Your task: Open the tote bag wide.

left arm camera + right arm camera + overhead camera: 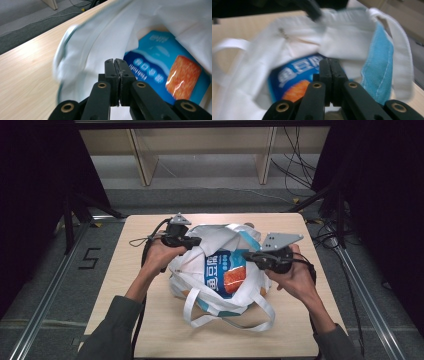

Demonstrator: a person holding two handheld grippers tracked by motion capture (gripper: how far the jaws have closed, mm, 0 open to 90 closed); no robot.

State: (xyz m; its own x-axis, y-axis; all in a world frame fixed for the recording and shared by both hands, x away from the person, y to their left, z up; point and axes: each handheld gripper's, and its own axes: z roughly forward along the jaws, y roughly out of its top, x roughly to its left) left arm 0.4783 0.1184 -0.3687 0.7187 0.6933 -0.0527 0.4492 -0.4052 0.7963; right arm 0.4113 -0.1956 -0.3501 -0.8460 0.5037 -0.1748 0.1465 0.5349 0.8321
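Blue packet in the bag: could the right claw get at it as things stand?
Probably yes. The blue packet lies exposed in the white bag's open mouth, right beside the right claw, whose jaws are shut and would need opening.

A lab: dark curtains (30, 195), floor cables (295, 165), rail frame (45, 305).

A: What occupies the lower centre?
B: The right gripper (329, 61), jaws pressed together.
A: And behind it?
B: A white bag (294, 42), blue packet (294, 75) inside, on the wooden surface (242, 27).

Standing on grey floor (45, 285), flanked by black curtains (30, 180); pale wooden shelving (200, 150) sitting behind, cables (295, 160) trailing.
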